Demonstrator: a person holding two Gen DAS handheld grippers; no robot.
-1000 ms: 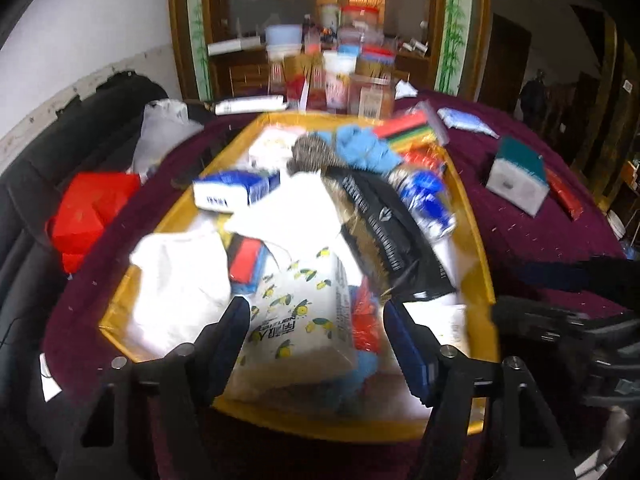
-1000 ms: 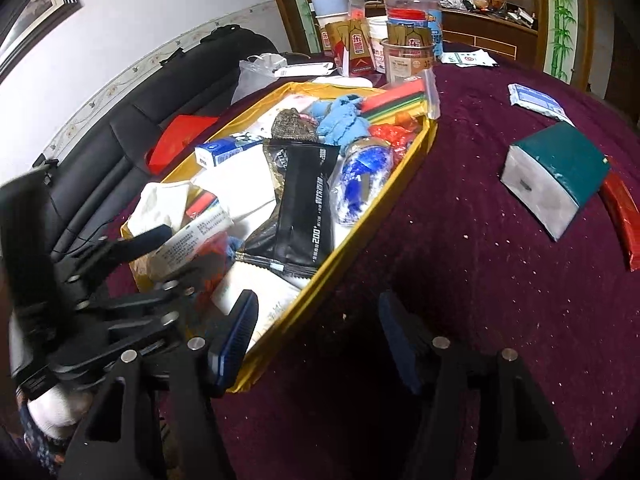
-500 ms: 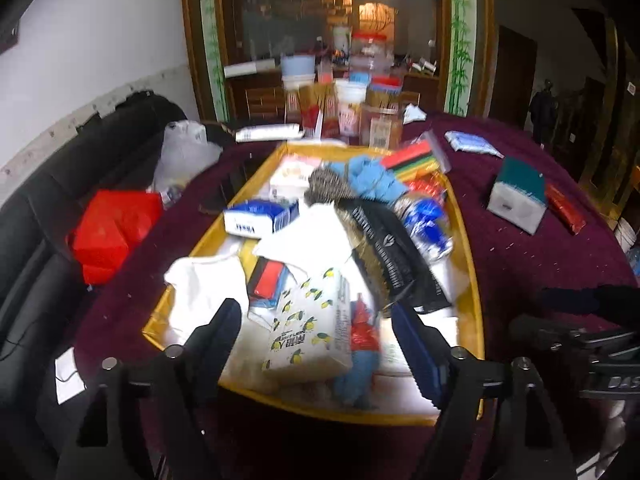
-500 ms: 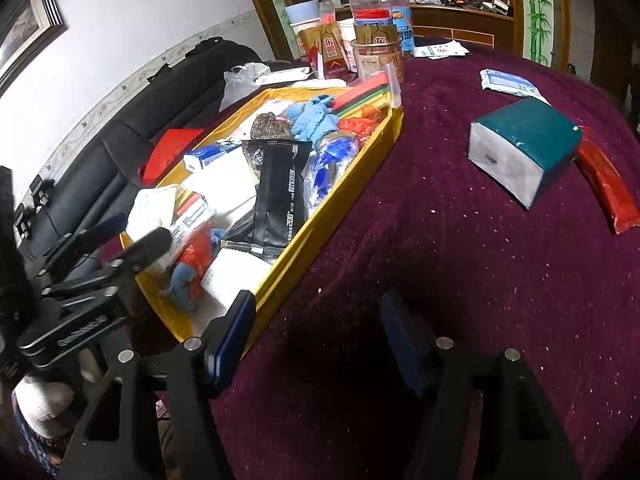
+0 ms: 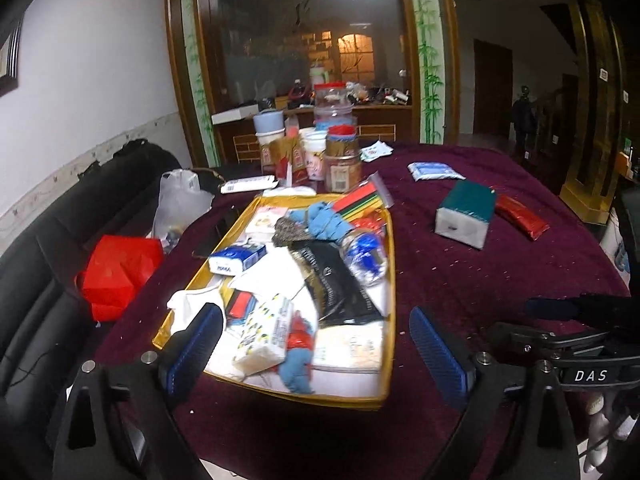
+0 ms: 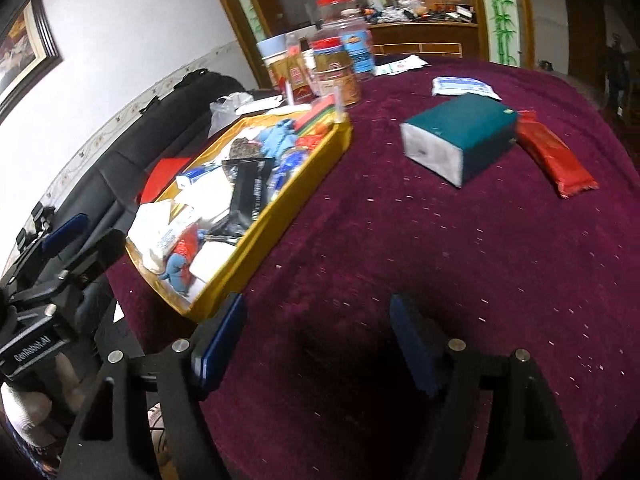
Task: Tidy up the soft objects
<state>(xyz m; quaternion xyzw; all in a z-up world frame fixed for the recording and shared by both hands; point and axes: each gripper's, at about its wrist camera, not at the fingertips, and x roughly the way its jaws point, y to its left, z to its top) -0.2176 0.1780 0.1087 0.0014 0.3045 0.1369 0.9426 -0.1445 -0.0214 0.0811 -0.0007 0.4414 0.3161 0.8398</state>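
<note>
Beside the crowded yellow tray [image 5: 390, 280], both empty grippers' jaws are opening; a careless reach may snag neighbouring packets.

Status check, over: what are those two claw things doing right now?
Left gripper and right gripper both opening, empty. Yellow tray crammed with soft packs. Green tissue pack, red pouch loose on cloth.

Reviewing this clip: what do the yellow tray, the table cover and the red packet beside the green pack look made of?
Yellow tray: glossy, probably plastic or lacquered. Table cover: maroon napped fabric, matte, lint-specked. Red packet: shiny plastic film, likely.
</note>
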